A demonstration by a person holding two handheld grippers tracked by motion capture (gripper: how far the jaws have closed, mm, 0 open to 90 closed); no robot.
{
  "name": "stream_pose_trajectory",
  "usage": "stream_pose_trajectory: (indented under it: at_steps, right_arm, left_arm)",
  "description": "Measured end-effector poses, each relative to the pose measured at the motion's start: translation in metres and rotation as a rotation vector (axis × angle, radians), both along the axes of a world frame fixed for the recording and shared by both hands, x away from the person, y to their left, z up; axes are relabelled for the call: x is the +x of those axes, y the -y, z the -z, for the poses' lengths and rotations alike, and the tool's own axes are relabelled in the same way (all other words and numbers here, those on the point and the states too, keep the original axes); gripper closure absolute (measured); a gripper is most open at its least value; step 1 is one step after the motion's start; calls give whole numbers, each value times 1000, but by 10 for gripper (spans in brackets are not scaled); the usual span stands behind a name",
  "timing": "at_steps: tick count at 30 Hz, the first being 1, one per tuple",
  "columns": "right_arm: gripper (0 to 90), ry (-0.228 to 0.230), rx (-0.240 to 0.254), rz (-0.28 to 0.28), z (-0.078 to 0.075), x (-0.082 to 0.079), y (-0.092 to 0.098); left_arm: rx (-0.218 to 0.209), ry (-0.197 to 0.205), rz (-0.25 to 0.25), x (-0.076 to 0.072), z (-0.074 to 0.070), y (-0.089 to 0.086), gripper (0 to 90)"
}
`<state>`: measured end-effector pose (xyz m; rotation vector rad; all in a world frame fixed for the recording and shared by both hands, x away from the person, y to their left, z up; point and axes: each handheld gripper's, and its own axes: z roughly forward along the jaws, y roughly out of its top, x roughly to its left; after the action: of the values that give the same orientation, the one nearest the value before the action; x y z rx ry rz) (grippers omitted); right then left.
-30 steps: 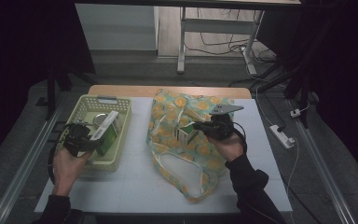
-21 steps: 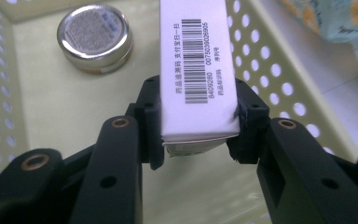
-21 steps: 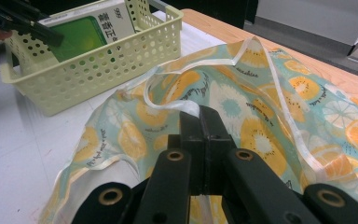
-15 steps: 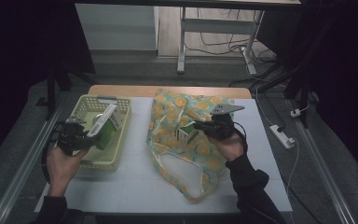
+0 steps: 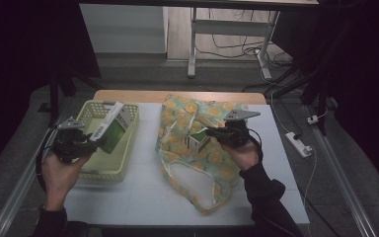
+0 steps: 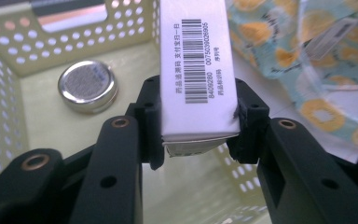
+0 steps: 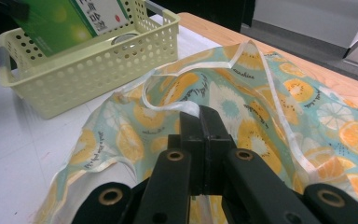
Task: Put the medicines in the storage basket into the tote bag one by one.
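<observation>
Left gripper (image 6: 199, 123) is clamped on a box (image 6: 196, 70), white barcode face toward its camera, green side visible in the high view. The box hangs tilted above the basket (image 5: 123, 165) at the table's left. A round tin (image 6: 87, 86) lies on the basket floor. Right gripper (image 7: 200, 116) has its jaws pressed together, pinching the rim of the bag (image 7: 242, 84) mid-table, holding its mouth up. A carton (image 5: 197, 141) sits in the bag.

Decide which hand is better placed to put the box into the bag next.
Left: the left gripper already clamps the white-and-green cardboard box above the yellow plastic basket; the right gripper pinches the orange-patterned bag open.
</observation>
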<state>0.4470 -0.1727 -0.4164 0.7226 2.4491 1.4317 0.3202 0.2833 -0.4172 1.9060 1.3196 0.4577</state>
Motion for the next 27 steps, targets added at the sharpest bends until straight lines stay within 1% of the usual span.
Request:
stream_pose_trajectory:
  at_steps: [4,7,12,18,20,27]
  right_arm:
    - [898,2,1,3,0,0,1]
    - [898,3,2,4,0,0,1]
    - [898,4,1,7,0,1,2]
    - [898,3,6,10,-1,1,3]
    - [898,3,7,11,-1,1,3]
    - [898,4,9,14,-1,1,3]
  left_arm:
    - [-17,23,28,-4,-7,5,619]
    - [-30,23,62,-6,-11,11,618]
    - [-39,18,120,-7,-15,24,619]
    - [-47,4,194,-7,-17,40,619]
    - [-48,-4,227,-7,-16,48,619]
    - [-31,-37,318,-5,-12,74,618]
